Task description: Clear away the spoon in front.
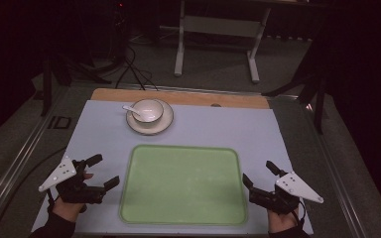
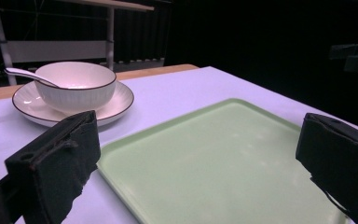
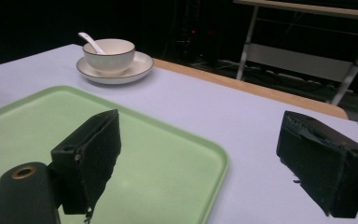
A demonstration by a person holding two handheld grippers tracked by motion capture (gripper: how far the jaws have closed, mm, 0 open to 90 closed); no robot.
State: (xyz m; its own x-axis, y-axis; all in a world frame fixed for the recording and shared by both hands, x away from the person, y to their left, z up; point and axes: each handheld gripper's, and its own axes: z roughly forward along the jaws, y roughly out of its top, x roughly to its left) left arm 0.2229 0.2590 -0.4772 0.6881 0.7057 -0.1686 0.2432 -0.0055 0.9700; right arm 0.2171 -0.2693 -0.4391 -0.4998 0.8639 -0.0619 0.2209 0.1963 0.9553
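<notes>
**At the tray's two short sides: both claws wide, nothing gripped yet**

At the near edge of the table, left gripper with jaws spread apart, clamped on nothing, hovering just beside the left rim of the green tray. Opposite, right gripper likewise agape and empty, just off the right rim. Tray bare, flat on the pale mat. Farther back, well apart from both claws: white bowl on its saucer, spoon leaning inside. Looks like the opening step, nothing moved to the tray so far. Next, probably: reach forward past the tray, close on the saucer rim or bowl wall, level lift, no tipping the spoon.
</notes>
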